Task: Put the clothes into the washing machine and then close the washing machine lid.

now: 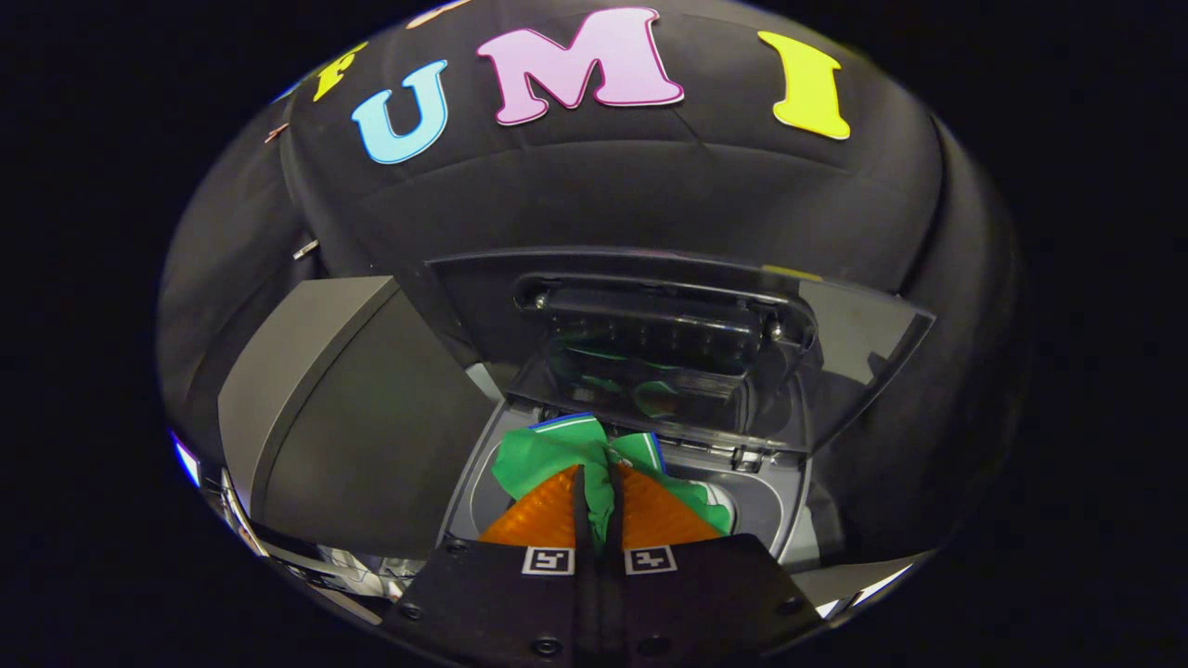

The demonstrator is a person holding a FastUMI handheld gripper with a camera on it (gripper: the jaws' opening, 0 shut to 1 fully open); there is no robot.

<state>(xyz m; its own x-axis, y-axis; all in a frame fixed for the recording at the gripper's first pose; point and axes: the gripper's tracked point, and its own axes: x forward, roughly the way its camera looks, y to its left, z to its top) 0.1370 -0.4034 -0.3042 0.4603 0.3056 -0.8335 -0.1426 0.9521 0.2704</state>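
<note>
Green garment (pixel 557 455) pinched in the gripper (pixel 599 506) over the open washing machine (pixel 640 501).

The cloth, green with a blue and white edge, bunches just ahead of the fingers, and a strip of it runs down the narrow gap between them; both fingers press on it, drawn close together. It hangs above the grey tub opening, with its far folds spilling right toward the rim. The dark see-through lid (pixel 668 343) stands raised beyond it and mirrors the green. A grey slanted panel (pixel 353 417) sits to the left. Black cloth walls the booth behind.
</note>
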